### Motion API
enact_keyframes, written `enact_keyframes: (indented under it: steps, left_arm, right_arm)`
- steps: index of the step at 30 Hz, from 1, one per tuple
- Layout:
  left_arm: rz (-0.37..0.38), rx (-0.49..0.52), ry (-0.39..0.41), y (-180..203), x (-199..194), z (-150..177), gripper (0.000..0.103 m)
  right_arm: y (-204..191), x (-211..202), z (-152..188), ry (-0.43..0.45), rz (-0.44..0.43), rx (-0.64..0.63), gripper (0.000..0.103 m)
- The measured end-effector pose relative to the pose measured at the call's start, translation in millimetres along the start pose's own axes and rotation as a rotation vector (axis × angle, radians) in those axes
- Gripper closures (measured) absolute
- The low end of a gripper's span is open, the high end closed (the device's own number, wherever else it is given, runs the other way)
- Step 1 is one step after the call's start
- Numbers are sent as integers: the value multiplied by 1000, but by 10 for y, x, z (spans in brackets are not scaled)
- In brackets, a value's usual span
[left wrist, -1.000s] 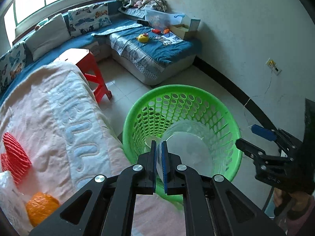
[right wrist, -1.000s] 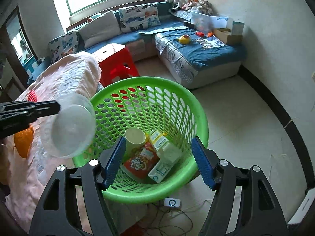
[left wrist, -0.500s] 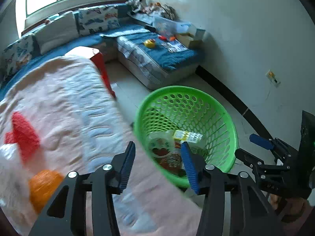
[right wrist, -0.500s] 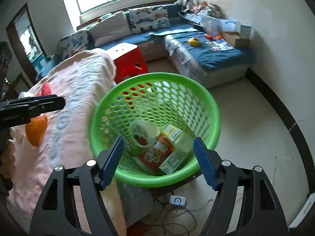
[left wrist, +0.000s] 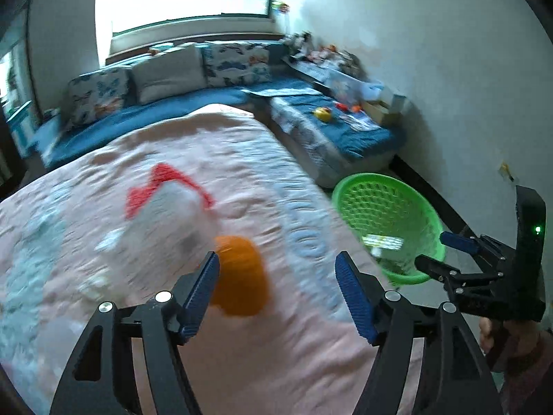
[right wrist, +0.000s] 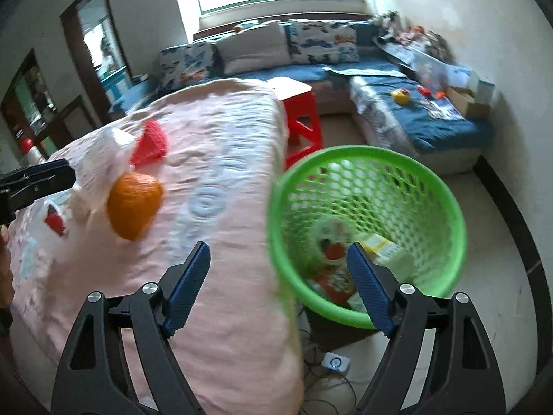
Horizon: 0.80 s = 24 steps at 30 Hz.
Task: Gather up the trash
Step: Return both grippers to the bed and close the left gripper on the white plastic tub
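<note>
A green mesh basket [right wrist: 446, 207] [left wrist: 411, 204] stands on the floor beside the pink bed and holds a cup, cartons and wrappers [right wrist: 331, 245]. On the blanket lie an orange [left wrist: 238, 273] [right wrist: 133, 204], a white plastic bag [left wrist: 166, 218] [right wrist: 100, 162] and red foam net [left wrist: 162, 176] [right wrist: 150, 143]. My left gripper [left wrist: 276, 294] hovers over the blanket with its jaws opening and nothing between them; the orange lies beyond its left finger. My right gripper [right wrist: 278, 285] hangs over the bed's edge next to the basket, jaws opening, empty.
The pink blanket [right wrist: 221, 180] covers the bed. A red plastic stool [right wrist: 300, 121] stands behind the basket. A blue corner sofa [right wrist: 414, 117] with toys and boxes lines the far wall. A white device with cables [right wrist: 333, 361] lies on the floor below the basket.
The clear cup left my left gripper and dropped into the basket. My left gripper opened and swung left over the blanket toward the orange. My right gripper shifted left too and widened slightly.
</note>
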<state>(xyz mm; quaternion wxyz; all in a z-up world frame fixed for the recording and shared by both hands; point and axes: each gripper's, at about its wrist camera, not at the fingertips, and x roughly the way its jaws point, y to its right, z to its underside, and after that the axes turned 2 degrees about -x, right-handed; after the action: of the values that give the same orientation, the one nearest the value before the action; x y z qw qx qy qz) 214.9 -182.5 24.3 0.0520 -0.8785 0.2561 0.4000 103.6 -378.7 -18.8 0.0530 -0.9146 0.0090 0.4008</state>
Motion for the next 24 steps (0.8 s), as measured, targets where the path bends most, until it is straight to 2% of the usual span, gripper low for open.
enact_keyframes:
  steps: [8,10,13,18,24]
  left_arm:
    - [-151,-97,81,-665,-537,351,24]
    - [-193,-121,88,-830,-629,460,19]
    - [-230,-163,78,-1077,-686,622,17]
    - [-240,-245,34,-1418,-642,879,16]
    - [-207,-304,-11,-1570,-433,1018,14]
  right_arm:
    - [-573,60,-141,11,-67,-82,20]
    - [-693,83,-173,10,-83,-100,20]
    - [-865,138,-226,7,-107,-127,20]
    - [-1124,208,-294,3,-136,-165,20]
    - [-1365,326,-329,-13,-160,-197,20]
